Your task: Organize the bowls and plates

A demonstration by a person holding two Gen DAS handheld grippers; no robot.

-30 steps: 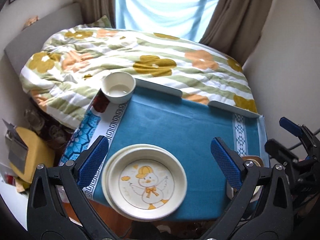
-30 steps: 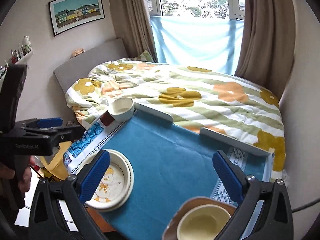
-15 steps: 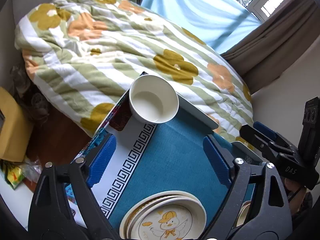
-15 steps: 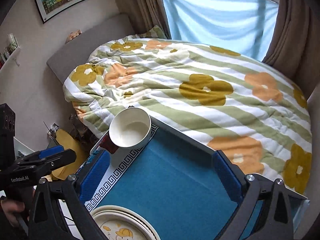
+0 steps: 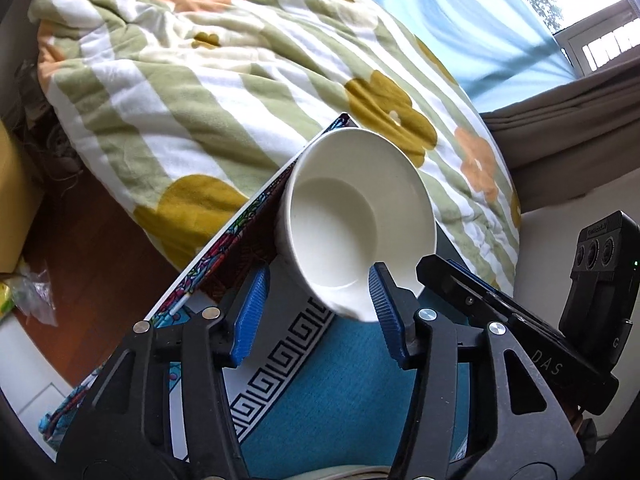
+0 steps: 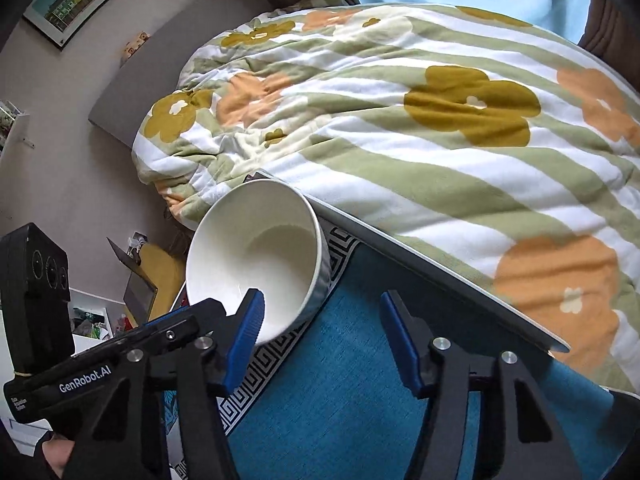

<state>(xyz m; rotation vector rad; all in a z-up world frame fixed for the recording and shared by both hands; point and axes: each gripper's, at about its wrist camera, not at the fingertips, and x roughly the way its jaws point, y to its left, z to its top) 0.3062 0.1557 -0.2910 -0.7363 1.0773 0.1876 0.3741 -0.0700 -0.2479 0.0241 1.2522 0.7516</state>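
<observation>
A white bowl (image 5: 352, 220) (image 6: 256, 260) stands at the table's far left corner, on the patterned border of the blue cloth (image 5: 352, 380). My left gripper (image 5: 316, 316) is down at the bowl's near rim with its jaws closing. Its right pad (image 5: 382, 312) is by the rim and its left pad (image 5: 250, 316) stands clear of the bowl's wall. My right gripper (image 6: 322, 332) comes in from the bowl's right, jaws closing too. Its left pad (image 6: 248, 320) overlaps the rim and its right pad (image 6: 398, 344) is over the cloth. Neither gripper presses on the bowl.
A bed with a flowered duvet (image 6: 440, 120) runs along the table's far edge (image 6: 440, 280). The rim of a plate (image 5: 360, 472) shows at the bottom of the left wrist view. Left of the table is wooden floor (image 5: 80, 232) with clutter.
Both grippers have moved forward and down to the bowl at the far corner. Their jaws have narrowed. The stacked plates have slid out of both views.
</observation>
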